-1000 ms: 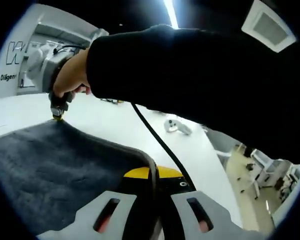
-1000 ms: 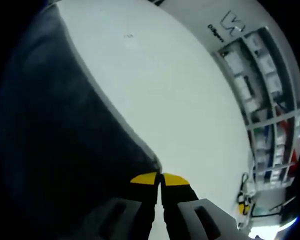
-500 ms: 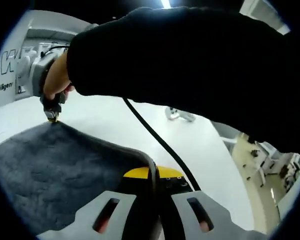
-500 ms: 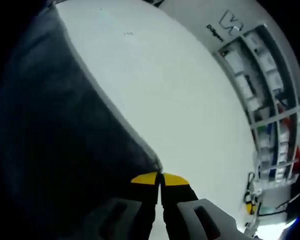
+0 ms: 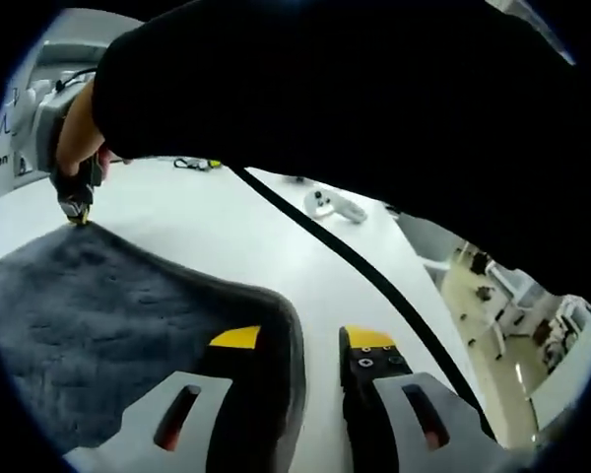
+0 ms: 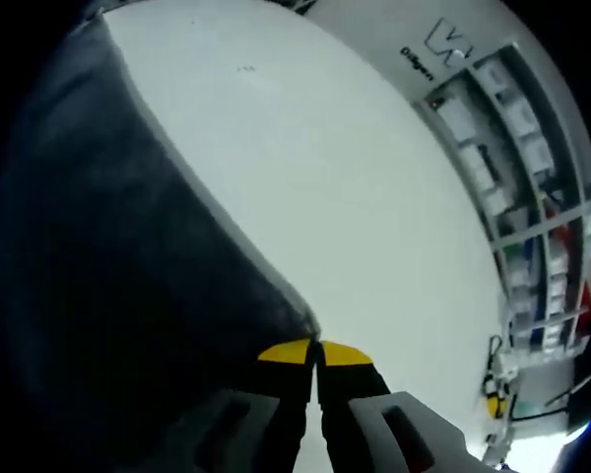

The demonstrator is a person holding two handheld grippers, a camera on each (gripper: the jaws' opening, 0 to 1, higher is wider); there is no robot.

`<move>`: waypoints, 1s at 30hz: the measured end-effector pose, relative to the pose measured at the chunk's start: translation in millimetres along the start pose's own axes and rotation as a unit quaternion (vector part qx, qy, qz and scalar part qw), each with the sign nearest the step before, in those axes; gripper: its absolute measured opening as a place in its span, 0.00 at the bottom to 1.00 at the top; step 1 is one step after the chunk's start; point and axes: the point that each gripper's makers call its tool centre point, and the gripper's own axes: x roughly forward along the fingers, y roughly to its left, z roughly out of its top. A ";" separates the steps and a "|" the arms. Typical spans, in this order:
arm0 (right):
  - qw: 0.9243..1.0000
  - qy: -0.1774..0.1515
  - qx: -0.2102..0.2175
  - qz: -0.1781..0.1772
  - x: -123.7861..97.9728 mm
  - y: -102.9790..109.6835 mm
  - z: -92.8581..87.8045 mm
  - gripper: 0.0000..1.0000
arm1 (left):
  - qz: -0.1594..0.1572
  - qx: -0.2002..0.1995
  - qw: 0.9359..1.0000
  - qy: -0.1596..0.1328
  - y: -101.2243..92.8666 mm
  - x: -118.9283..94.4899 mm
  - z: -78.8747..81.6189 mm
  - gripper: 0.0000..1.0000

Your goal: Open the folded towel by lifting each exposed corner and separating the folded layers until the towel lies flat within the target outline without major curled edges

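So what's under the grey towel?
The white table shows around the towel. Anything directly beneath, outline or folded layers, is covered by the cloth.

The towel (image 5: pixel 89 325) lies on the table (image 5: pixel 246 236); the cable (image 5: pixel 374 286) runs across the table beside the towel's edge.

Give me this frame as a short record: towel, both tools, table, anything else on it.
towel: dark grey towel, spread on the white table
left tool: left tool open, towel edge between its jaws
right tool: right tool shut on a towel corner; also seen in the left gripper view at the far corner
cable: black cable running across the table
other: small white object farther back on the table
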 end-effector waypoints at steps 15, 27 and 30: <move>0.998 -0.025 0.048 0.023 -6.9 2.8 2.6 0.10 | -0.025 0.017 0.999 0.012 -9.8 -14.3 -4.0 0.66; 0.981 -0.072 0.119 -0.136 -46.5 -73.0 5.3 1.00 | 0.030 0.063 0.998 -0.005 17.7 -38.6 7.9 1.00; 0.980 -0.051 0.109 -0.160 -48.7 -83.7 -3.9 1.00 | 0.026 0.062 0.998 -0.001 13.5 -36.8 6.0 1.00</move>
